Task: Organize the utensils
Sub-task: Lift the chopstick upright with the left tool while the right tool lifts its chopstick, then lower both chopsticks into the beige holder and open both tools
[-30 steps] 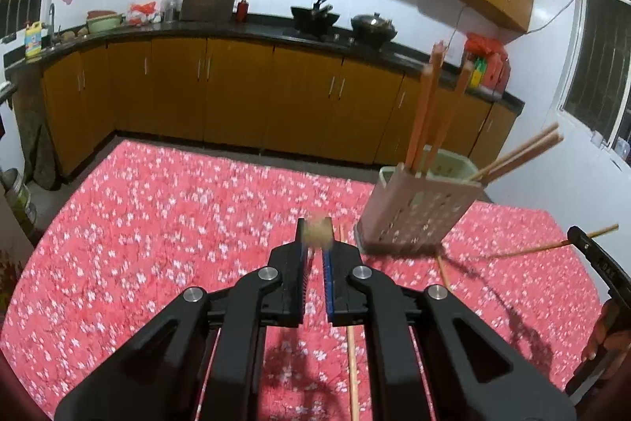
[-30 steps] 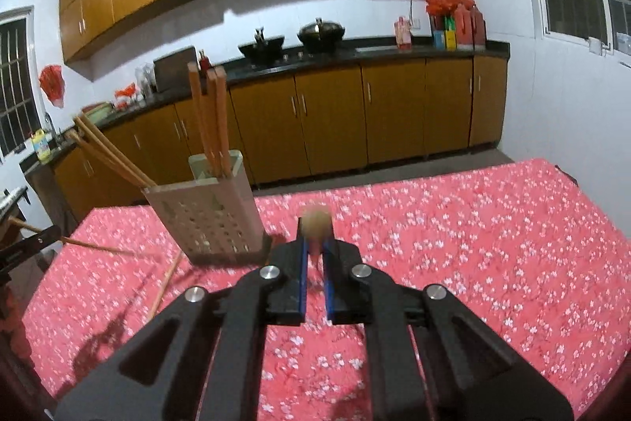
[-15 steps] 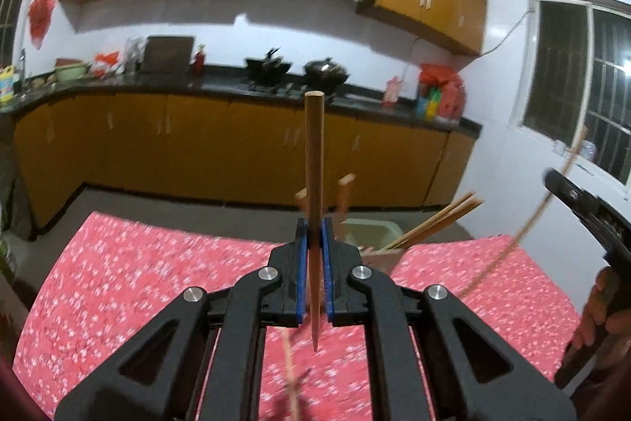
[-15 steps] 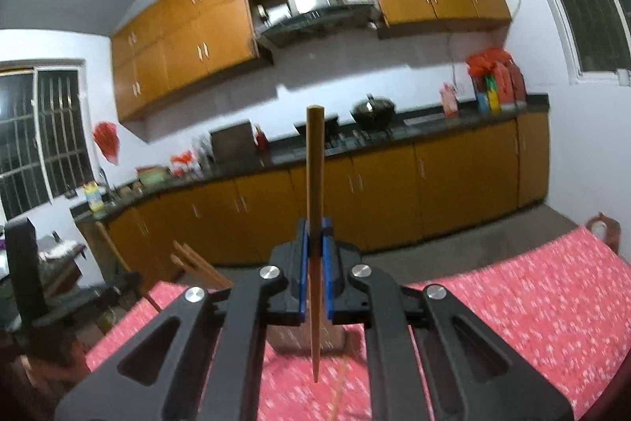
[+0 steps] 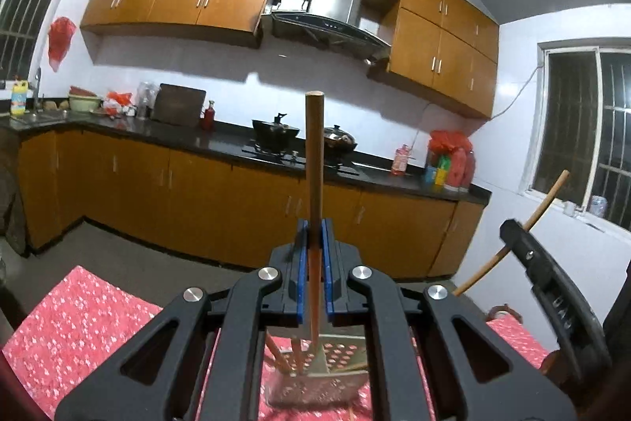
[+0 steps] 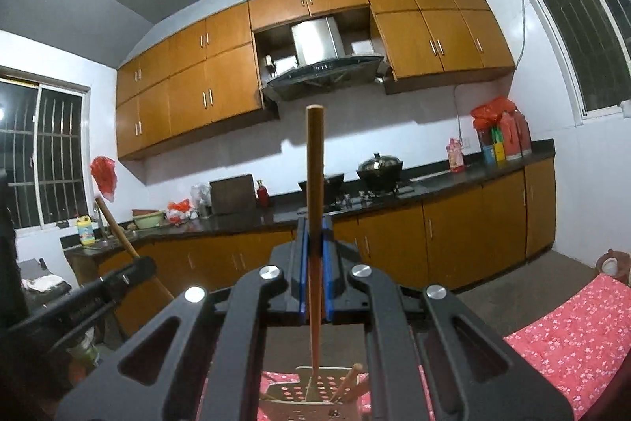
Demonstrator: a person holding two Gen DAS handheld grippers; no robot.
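My left gripper (image 5: 314, 243) is shut on a wooden chopstick (image 5: 314, 160) that stands upright, its lower tip just above the perforated utensil holder (image 5: 335, 377) below. Other chopsticks (image 5: 276, 354) lean inside that holder. My right gripper (image 6: 314, 243) is shut on a second upright chopstick (image 6: 314, 176), whose tip hangs over the same holder (image 6: 307, 397). The right gripper (image 5: 512, 235) with its chopstick (image 5: 548, 200) shows at the right of the left wrist view. The left gripper (image 6: 142, 269) shows at the left of the right wrist view.
The table wears a red flowered cloth (image 5: 79, 318) (image 6: 572, 334). Behind it run orange kitchen cabinets (image 5: 157, 184) with a dark counter (image 5: 118, 125) carrying pots, bottles and bags. Barred windows (image 5: 583, 129) are on the side walls.
Both grippers have risen and tilted up from the table, each lifting a chopstick that now stands upright above the holder. The holder has dropped to the bottom of both views.
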